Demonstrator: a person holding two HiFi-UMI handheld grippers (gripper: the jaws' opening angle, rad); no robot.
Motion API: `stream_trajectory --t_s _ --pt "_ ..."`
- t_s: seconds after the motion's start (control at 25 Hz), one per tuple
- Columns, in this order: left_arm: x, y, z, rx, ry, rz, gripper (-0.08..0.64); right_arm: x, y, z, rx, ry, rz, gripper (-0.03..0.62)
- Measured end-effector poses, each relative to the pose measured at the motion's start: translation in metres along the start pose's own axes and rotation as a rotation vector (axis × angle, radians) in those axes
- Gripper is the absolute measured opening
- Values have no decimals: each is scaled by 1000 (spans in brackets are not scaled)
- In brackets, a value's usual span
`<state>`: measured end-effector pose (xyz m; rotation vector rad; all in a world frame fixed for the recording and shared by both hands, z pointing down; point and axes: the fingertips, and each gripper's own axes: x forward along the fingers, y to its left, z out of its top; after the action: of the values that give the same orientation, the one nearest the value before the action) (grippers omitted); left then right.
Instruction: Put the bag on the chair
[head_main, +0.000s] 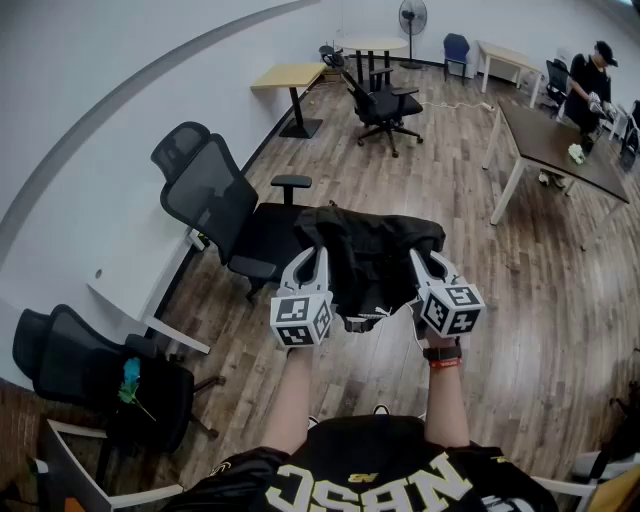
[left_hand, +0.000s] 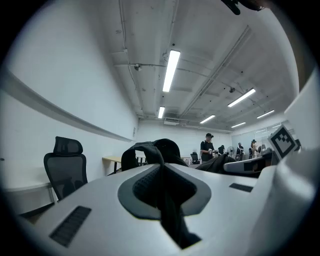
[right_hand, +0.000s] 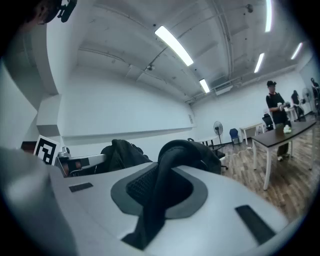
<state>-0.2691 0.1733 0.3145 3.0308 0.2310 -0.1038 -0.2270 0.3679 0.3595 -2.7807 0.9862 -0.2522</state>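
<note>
A black bag (head_main: 372, 252) hangs in the air between my two grippers, in front of my body. My left gripper (head_main: 312, 258) is shut on a black strap (left_hand: 161, 197) at the bag's left side. My right gripper (head_main: 425, 262) is shut on the other strap (right_hand: 161, 185) at its right side. Both straps run through the closed jaws in the gripper views. A black mesh office chair (head_main: 232, 215) stands just left of and beyond the bag, with its seat (head_main: 268, 238) partly hidden by the bag's left edge.
A second black chair (head_main: 90, 370) stands at the lower left by a white desk (head_main: 130, 300). Further back are another black chair (head_main: 385, 105), a wooden table (head_main: 290, 75) and a fan (head_main: 412, 15). A brown table (head_main: 560, 145) and a person (head_main: 590, 85) are at the right.
</note>
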Motion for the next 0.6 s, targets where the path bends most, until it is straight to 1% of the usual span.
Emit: stream_trajectory --t_s 0.24,0.4,0.6 --pt "8 -21 -7 -12 -5 8 35 -8 -24 0 19 -9 7 46" --pt "21 -43 -16 -26 -8 10 35 -17 -52 -2 56 -23 11 48" --pt "34 -75 -37 -39 26 -8 35 -33 -87 -9 107 -26 -10 51"
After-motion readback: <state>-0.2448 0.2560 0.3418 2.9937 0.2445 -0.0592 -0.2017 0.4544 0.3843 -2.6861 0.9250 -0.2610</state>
